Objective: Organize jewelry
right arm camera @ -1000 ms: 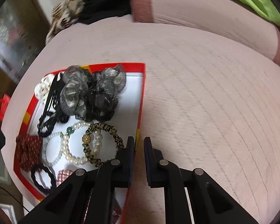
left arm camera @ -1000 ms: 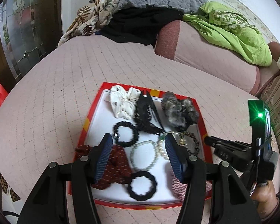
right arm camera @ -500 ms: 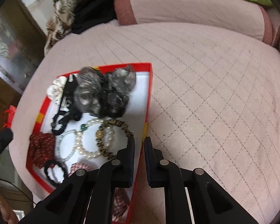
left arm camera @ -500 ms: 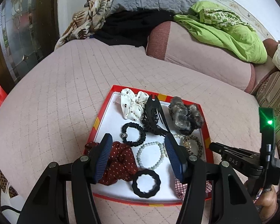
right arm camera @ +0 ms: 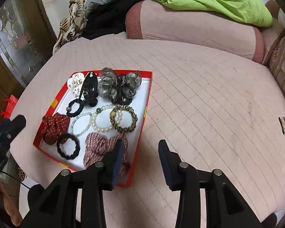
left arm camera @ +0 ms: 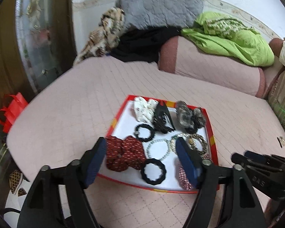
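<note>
Judging by the filled red tray (right arm camera: 149,95), sorting looks nearly done; one small clip (right arm camera: 284,125) lies apart on the bed. Left gripper (left arm camera: 141,156) and right gripper (right arm camera: 140,158) gape empty.

Support surface: bed (right arm camera: 199,98) covered by a pale pink quilted spread with diamond stitching.
Tray: red-rimmed, white-floored box lid (right arm camera: 149,87) lying flat on the spread, left of centre in the right wrist view.
Small object: a dark-and-pale item (right arm camera: 284,125) lying alone on the spread, well apart from the tray, near the right edge; too small to identify.
Far edge: pink bolster (right arm camera: 190,24) lying along the back.
</note>
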`<state>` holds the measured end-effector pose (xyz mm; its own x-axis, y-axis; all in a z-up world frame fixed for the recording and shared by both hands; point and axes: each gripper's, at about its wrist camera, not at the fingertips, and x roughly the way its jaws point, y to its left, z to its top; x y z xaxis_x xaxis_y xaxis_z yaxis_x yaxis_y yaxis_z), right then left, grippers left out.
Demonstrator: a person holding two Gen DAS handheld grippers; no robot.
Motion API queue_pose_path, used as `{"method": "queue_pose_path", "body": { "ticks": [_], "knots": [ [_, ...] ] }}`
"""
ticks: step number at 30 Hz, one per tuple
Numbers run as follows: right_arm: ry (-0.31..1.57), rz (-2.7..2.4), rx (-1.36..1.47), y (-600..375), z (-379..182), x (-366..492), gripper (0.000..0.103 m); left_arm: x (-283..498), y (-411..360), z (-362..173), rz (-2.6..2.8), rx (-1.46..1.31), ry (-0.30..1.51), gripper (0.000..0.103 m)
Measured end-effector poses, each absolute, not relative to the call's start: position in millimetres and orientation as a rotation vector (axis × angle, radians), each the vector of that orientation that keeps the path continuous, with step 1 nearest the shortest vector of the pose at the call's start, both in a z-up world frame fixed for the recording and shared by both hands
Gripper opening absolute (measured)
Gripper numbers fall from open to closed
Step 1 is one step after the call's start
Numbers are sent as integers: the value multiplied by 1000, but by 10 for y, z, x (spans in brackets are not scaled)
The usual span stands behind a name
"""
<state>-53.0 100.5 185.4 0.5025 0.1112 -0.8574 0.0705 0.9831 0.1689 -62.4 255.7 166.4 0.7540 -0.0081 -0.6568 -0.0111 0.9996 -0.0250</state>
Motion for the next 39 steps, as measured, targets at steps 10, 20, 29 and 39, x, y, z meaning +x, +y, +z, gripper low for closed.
{"method": "queue_pose_path", "body": {
  "ticks": [10,20,29,39],
  "knots": [
    [1053,-3,178,1009,1948,-1034,59,-998,2801,1866,124,-80,634,95],
    [1056,5,151,1146,1956,-1212,60,-1219,2798,1957,139,-57,616,95],
    [1026,-10,133,1164,2021,-1261,64,-1283,2733,1983,152,-23,613,95],
    [1020,-20,113,1182,1997,-1258,64,-1245,2632,1872,104,-20,688,95]
  ]
}}
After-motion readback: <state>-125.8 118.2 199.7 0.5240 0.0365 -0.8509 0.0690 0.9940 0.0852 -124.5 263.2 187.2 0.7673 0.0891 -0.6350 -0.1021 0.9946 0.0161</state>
